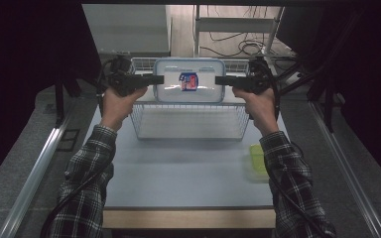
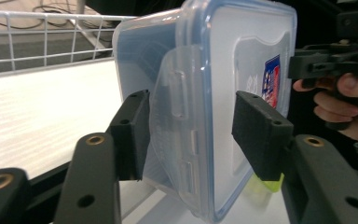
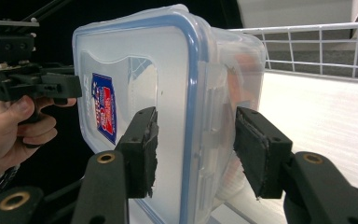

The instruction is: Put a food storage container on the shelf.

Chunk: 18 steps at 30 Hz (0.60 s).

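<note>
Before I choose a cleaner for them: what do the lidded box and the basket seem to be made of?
Box: clear, glossy plastic, probably; the basket wires show through its wall, and its lid has a blue rim and moulded clip flaps. Basket: thin white wire, likely coated metal, in an open grid. Both grippers' pads are black and matt, like foam.

Clear lidded plastic container [image 1: 189,80] with blue seal, held above wire basket [image 1: 188,124].
</note>
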Available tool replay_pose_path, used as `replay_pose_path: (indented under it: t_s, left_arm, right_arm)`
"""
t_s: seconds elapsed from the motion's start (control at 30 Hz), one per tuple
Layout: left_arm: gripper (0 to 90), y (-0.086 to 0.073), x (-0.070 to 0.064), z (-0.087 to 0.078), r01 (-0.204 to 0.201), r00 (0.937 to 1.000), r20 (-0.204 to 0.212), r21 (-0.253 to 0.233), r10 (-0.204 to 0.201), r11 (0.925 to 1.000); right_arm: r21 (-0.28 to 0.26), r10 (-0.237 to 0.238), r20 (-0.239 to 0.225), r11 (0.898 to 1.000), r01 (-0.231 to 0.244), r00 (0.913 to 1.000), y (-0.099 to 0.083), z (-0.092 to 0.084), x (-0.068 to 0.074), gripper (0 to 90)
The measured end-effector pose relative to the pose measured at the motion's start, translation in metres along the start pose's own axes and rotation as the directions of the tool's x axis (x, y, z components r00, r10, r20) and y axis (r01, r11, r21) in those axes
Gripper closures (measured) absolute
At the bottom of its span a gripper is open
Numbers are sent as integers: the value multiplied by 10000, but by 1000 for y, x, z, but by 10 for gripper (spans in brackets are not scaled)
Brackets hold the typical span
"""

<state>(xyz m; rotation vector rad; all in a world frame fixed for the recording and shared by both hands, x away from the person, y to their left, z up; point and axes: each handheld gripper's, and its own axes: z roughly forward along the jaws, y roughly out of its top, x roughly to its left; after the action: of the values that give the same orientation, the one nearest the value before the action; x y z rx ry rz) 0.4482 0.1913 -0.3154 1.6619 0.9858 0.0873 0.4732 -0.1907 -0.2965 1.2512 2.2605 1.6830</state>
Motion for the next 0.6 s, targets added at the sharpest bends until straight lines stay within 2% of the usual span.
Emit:
replay_pose_path:
  t_s: [0.3,0.4,0.43,0.6]
  left_arm:
    - [456,0,-1,2,-47,9998,-190,120,49,9999]
    - [429,1,3,4,44,9997,-245,215,-38,9998]
    - [429,0,6,5,194,9997,-121,153,-192,9997]
    - [402,2,8,7,207,9997,-169,239,-203,9995]
  right_arm:
    - [19,23,168,10000,-23,9999,-3,2,-2,489]
    - [318,-278,614,9992,259,9977,-5,7,1,497]
    - [409,-379,721,9985,351,9967,-6,8,1,505]
    - [450,-205,657,9988,176,9976,-8,11,-1,499]
